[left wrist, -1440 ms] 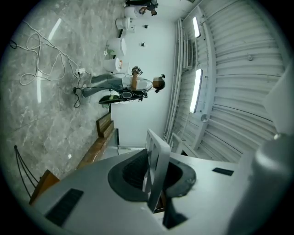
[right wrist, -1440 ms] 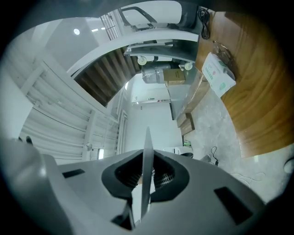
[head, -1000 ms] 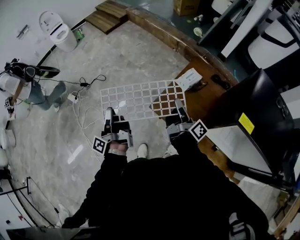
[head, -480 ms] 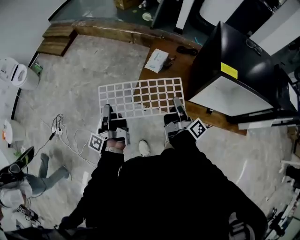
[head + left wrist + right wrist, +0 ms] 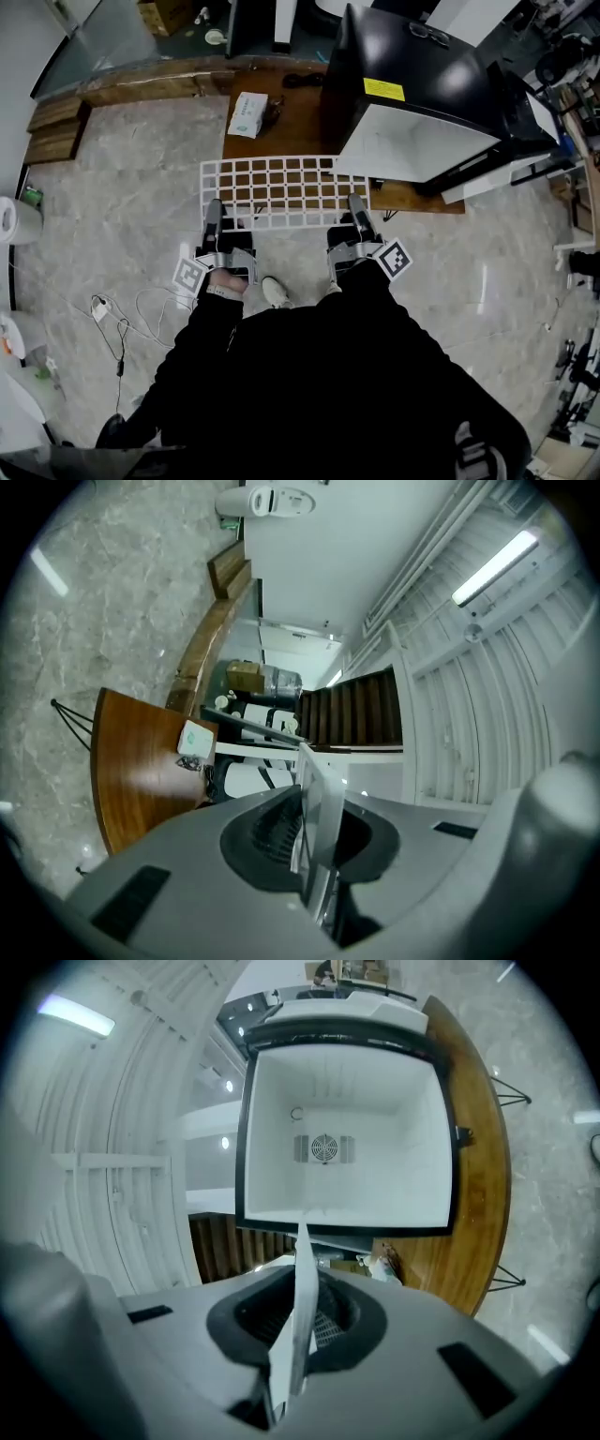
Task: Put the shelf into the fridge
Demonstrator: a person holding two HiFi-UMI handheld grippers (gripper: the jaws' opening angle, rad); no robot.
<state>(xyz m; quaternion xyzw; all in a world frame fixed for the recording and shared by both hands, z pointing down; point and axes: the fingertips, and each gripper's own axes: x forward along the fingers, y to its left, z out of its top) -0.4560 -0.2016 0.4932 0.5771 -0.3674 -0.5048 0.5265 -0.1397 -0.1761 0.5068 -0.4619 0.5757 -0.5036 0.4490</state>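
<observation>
A white wire grid shelf (image 5: 281,192) is held level in front of me by its near edge. My left gripper (image 5: 214,221) is shut on the near-left part of that edge, my right gripper (image 5: 358,216) on the near-right part. A black fridge (image 5: 427,89) with an open white interior (image 5: 403,150) stands on a wooden table (image 5: 281,122), just beyond the shelf's far-right corner. In the right gripper view the shelf (image 5: 302,1269) shows edge-on between the jaws and points at the fridge's white cavity (image 5: 342,1147). The left gripper view shows the shelf (image 5: 317,808) edge-on too.
A white tissue box (image 5: 247,114) and a dark cable (image 5: 298,81) lie on the table left of the fridge. Cables and a power strip (image 5: 98,307) trail over the marble floor at left. A wooden step (image 5: 56,127) borders the floor at the far left.
The head view has swung toward the fridge, which now stands straight ahead just past the shelf. Both grippers kept their hold on the shelf. The person at left has left the view.
</observation>
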